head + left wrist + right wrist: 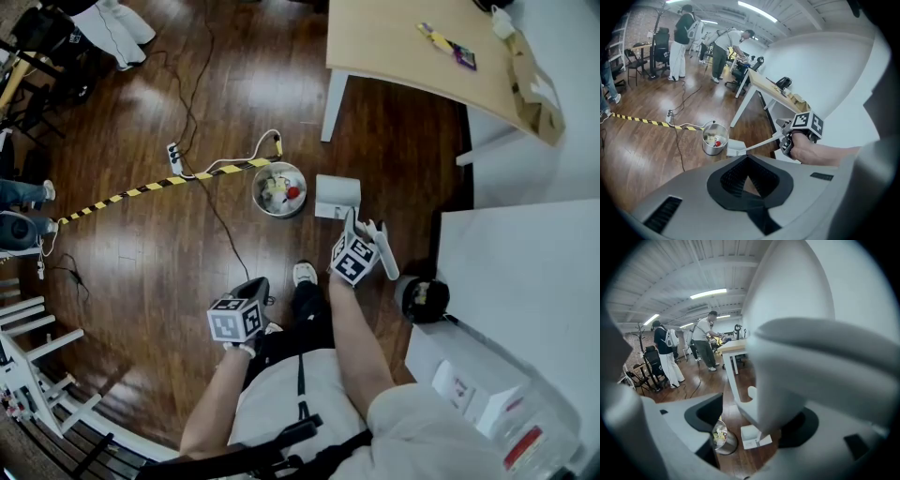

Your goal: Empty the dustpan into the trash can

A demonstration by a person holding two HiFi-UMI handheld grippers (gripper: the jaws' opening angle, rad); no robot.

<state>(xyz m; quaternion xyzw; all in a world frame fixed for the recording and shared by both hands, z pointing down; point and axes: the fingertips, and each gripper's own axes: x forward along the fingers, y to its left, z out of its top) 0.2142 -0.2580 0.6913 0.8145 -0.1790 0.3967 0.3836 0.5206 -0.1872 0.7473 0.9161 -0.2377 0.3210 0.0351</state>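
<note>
Standing over a dark wood floor [141, 244], one gripper in each hand.

Task item: the dustpan [336, 195], white, has its pan end down on the floor. Its long handle [761, 141] slants up toward me. It sits just beside the trash can [711, 148], on the can's right in the head view. I cannot tell whether the two touch.

The trash can is small, round, metal and upright. It holds pale scraps and one red piece [293, 192].

On my right gripper [751, 427] the jaws are spread. The handle runs up between them and lies against the pad at the right of the right gripper view. The other pad stands clear of it, with floor and the can showing in the gap. The handle is not pinched from both sides.

On my left gripper [749, 180] the jaws are pressed together at the tips with nothing between them. Only a small triangular opening shows behind the tips, and floor is visible through it. This gripper hangs low at my left side, well apart from pan and can.

Surroundings: yellow-and-black striped tape [159, 185] lies across the floor and ends near the can. A white power strip [173, 157] lies just beyond the tape. A light wooden table [403, 47] stands past the pan. Several people [679, 42] stand far back in the room.
</note>
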